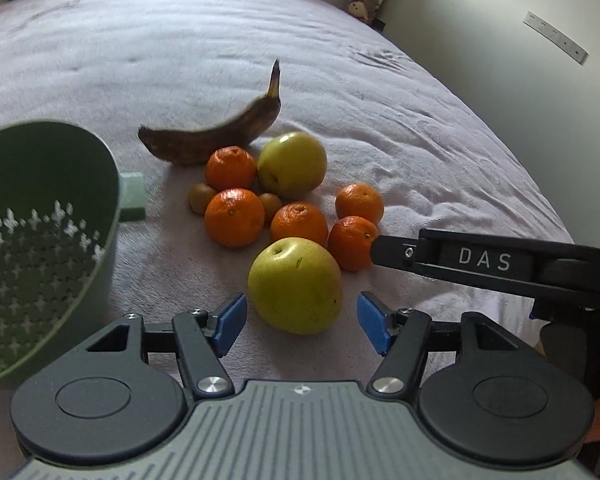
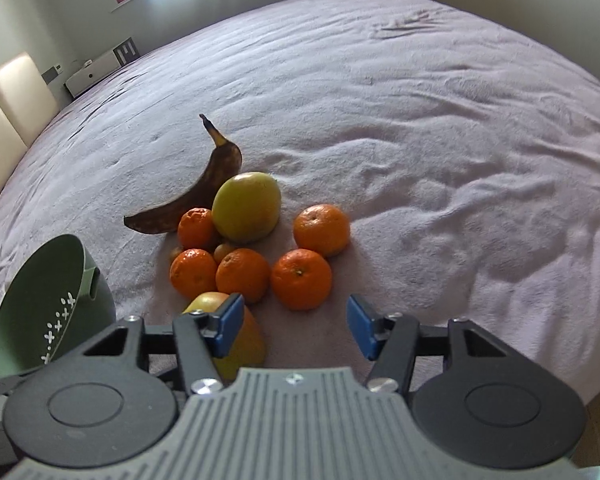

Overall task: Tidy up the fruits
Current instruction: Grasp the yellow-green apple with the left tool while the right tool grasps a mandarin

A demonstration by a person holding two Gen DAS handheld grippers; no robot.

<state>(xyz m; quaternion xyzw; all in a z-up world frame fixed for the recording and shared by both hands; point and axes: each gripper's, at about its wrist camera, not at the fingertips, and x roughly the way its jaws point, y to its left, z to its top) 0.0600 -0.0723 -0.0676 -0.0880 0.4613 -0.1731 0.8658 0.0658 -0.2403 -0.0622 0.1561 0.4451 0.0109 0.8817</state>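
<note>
I see a pile of fruit on a soft purple blanket (image 1: 340, 80). The near apple (image 1: 295, 285) is yellow-green, round and shiny, with a small dark mark on its skin. It sits right in front of my left gripper (image 1: 301, 322), whose blue jaws are wide apart with nothing in them.

Behind it lie five bright oranges; the nearest one (image 2: 301, 278) sits just past my right gripper (image 2: 295, 326), whose jaws are apart too and hold nothing. A second apple (image 1: 292, 163) sits farther back, touching an orange. The banana (image 1: 216, 136) is very dark brown and curved, at the far side of the pile. Two small brown fruits (image 1: 202, 199) hide among the oranges.

A green bowl with holes (image 1: 40, 240) is tipped on the left.
</note>
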